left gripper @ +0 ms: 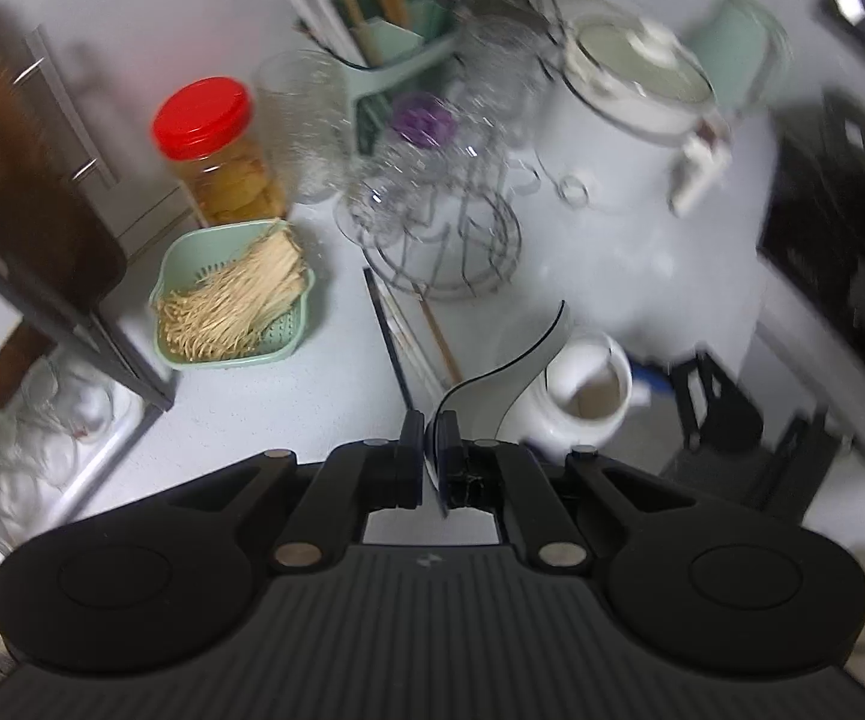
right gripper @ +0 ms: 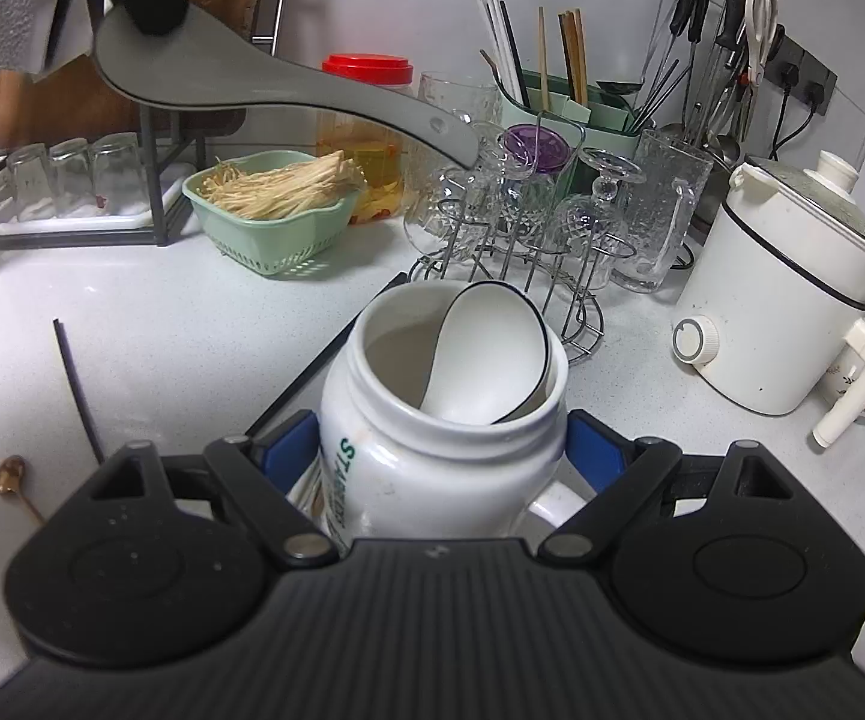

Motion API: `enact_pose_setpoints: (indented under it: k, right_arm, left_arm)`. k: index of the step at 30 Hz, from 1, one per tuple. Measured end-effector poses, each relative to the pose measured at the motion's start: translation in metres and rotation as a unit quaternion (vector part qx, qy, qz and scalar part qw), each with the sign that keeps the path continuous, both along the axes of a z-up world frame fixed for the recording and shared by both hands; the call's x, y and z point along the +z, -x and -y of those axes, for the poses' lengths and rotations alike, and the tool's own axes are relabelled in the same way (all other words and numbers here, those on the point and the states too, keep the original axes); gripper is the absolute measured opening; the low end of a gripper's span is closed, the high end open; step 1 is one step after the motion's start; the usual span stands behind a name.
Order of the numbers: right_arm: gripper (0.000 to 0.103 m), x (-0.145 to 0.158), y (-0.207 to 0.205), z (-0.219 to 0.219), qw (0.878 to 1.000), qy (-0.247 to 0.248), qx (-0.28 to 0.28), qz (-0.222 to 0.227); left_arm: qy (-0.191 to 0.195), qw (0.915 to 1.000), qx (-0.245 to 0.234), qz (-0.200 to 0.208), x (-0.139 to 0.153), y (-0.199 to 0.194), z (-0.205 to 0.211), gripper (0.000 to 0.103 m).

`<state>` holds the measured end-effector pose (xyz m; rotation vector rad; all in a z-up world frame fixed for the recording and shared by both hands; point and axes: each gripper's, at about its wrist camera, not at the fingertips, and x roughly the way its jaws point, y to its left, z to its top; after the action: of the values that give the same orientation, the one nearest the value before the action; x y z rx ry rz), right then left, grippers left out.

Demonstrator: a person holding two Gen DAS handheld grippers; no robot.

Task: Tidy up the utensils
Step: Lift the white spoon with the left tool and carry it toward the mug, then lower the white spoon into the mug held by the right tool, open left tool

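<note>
Done: white black-rimmed ceramic spoon (right gripper: 492, 354) sits in the white ceramic jar (right gripper: 432, 456), right gripper (right gripper: 441, 450) clamping the jar.
In hand: left gripper (left gripper: 430, 438) pinches a grey plastic rice paddle (right gripper: 240, 81).
Left: black chopstick (right gripper: 78, 390) and gold spoon (right gripper: 11, 474) lie near left.

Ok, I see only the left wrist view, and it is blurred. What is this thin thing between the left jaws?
Observer: A grey rice paddle, pinched at its broad end.
Operator: Is the white jar empty?
Observer: No, a white spoon with a dark rim stands in it.
Operator: Any utensil lying loose?
Observer: A small gold spoon on the counter, left of the right gripper.
</note>
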<state>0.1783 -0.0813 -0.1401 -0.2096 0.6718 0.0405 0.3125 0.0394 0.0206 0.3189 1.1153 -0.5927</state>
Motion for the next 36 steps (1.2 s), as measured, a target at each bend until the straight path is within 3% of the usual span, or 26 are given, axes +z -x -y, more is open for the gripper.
enact_pose_setpoints:
  k: [8,19,24,30,36]
  right_arm:
    - [0.091,-0.001,0.000,0.000,1.000,-0.001,0.002,0.003]
    - [0.091,-0.002,0.002,0.001,1.000,-0.002,0.002,0.010]
    - [0.091,-0.003,0.003,0.001,1.000,-0.003,0.000,0.015]
    - [0.091,-0.004,0.005,0.001,1.000,-0.003,0.000,0.020]
    - [0.091,-0.004,0.007,0.001,1.000,-0.002,0.006,0.019]
  left_arm:
    - [-0.096,0.9886,-0.115,0.004,-0.010,0.002,0.038,0.005]
    - [-0.207,0.9370,-0.280,0.022,-0.021,0.006,0.103,0.005]
    - [-0.233,0.9158,-0.326,0.023,-0.029,0.005,0.131,0.005]
    - [-0.237,0.8992,-0.367,0.023,-0.049,0.012,0.156,0.005]
    - [-0.225,0.8983,-0.376,0.025,-0.058,0.011,0.171,0.006]
